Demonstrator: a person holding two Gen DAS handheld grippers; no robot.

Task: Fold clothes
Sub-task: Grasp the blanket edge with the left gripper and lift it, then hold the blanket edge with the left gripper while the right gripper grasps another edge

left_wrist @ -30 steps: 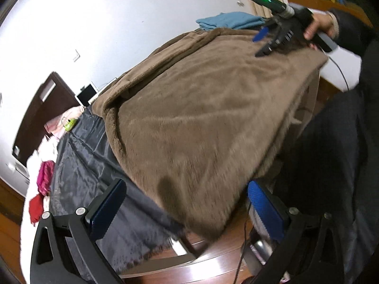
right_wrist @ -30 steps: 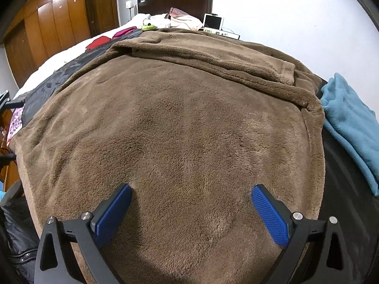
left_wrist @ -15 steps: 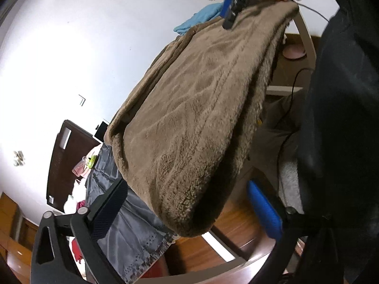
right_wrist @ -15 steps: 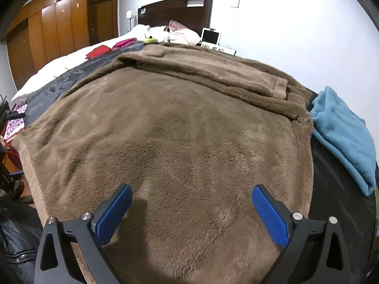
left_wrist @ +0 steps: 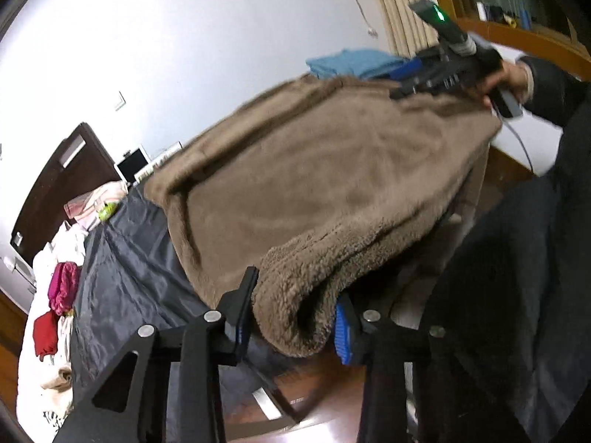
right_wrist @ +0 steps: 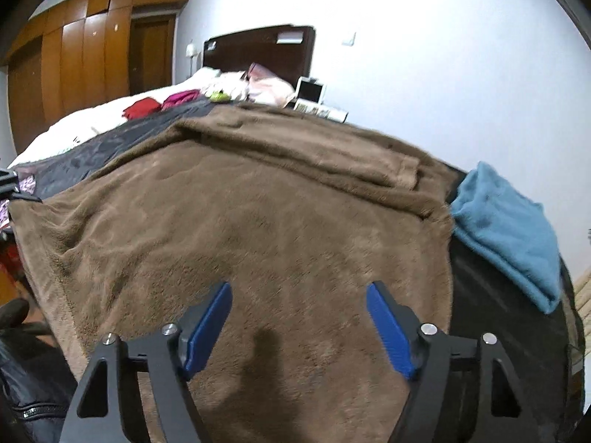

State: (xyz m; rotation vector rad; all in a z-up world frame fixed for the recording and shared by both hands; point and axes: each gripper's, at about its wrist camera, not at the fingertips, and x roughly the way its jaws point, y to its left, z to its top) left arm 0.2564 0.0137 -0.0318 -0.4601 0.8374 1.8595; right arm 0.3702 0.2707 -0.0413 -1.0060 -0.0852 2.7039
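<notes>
A big brown fleece garment (left_wrist: 314, 192) lies spread over the end of a bed. Its near folded corner fills the gap of my left gripper (left_wrist: 293, 317); the jaws are closing and both blue pads press into the pile. In the right wrist view the same fleece (right_wrist: 258, 221) stretches out ahead, with a folded band along its far edge. My right gripper (right_wrist: 299, 321) hovers over its near edge. Those jaws are closing too, with fleece lying between them, and neither pad touches it. The left wrist view shows the right gripper (left_wrist: 417, 77) at the far corner, held by a hand (left_wrist: 506, 77).
A folded blue cloth (right_wrist: 506, 229) lies right of the fleece on a dark sheet (left_wrist: 122, 269). Red (right_wrist: 142, 107) and magenta (right_wrist: 181, 98) clothes sit further up the bed by the dark headboard (right_wrist: 258, 51). Wooden wardrobes (right_wrist: 74, 66) line the left wall. A person in dark clothing (left_wrist: 517, 277) stands close.
The left gripper's jaws came together on the fleece's near corner. The right gripper's jaws narrowed and that view tilted up, showing more of the room.
</notes>
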